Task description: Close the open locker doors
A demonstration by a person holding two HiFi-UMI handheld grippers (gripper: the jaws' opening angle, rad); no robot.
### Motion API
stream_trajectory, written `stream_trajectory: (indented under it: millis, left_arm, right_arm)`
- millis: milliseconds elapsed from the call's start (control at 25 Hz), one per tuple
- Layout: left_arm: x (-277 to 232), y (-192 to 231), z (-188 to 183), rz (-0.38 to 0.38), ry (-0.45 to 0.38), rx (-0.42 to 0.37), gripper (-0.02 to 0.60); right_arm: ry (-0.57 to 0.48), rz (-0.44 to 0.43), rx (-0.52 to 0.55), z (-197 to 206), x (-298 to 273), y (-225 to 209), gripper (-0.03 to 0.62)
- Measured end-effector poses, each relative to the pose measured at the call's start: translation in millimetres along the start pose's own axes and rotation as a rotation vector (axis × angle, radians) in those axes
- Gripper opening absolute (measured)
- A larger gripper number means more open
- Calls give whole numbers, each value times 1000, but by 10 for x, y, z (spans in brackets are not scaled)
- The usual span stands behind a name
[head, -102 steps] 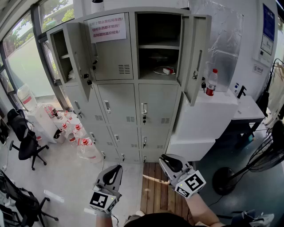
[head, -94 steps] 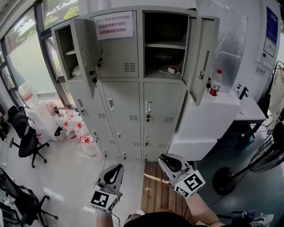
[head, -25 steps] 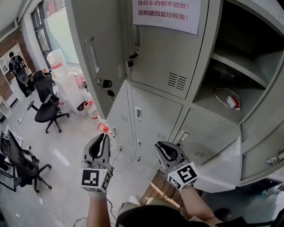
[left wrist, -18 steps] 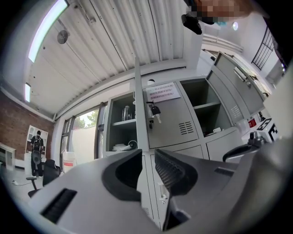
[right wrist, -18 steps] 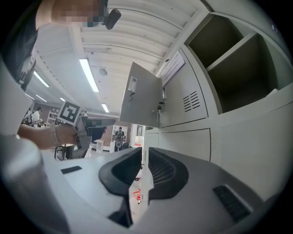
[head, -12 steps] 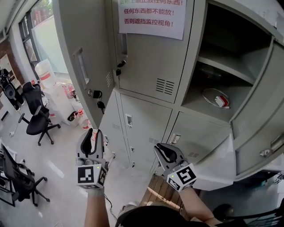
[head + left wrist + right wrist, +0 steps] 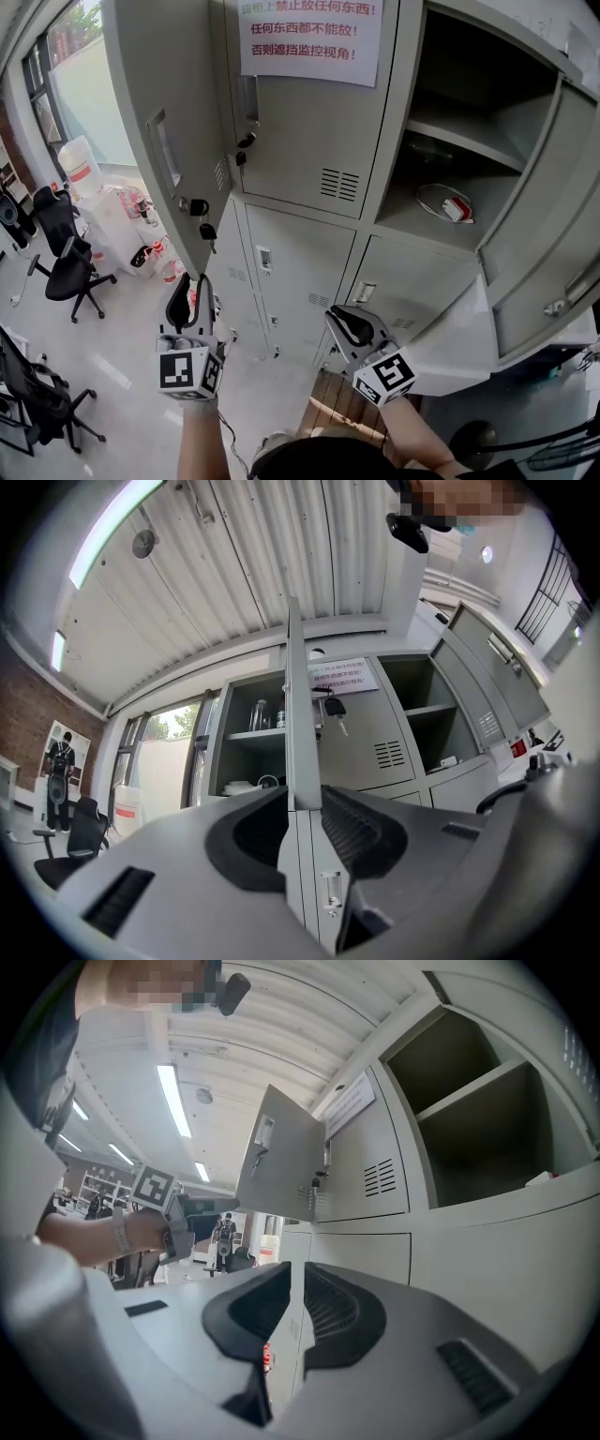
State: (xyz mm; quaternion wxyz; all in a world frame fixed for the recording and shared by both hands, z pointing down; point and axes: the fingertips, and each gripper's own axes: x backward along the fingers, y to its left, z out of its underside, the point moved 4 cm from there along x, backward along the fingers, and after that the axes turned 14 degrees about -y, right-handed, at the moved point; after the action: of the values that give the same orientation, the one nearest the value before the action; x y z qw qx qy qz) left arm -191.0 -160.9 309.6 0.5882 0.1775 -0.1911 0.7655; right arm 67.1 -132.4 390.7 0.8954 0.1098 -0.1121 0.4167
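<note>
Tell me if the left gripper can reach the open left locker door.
Likely yes: the left gripper has just been opening its jaws, and the left door has its edge between them, nothing blocking.

grey left gripper, right gripper, black-white marker cubes

Camera: closed in from the whole locker bank to its upper part.
Left gripper: rose from the lower frame to the bottom corner of the open left door, left of centre.
Left jaws: just opened; the door's edge stood between them.
</note>
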Motion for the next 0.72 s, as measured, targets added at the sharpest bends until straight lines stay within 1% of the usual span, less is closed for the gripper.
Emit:
stream_trajectory:
  millis: [440, 720]
  left_arm:
    - [20, 258, 7, 33, -17, 7, 97]
    - [16, 456, 29, 39, -21, 24, 97]
  right_arm:
    - [6, 35, 35, 28, -87, 207, 55]
    - [10, 64, 43, 58, -181, 239, 54]
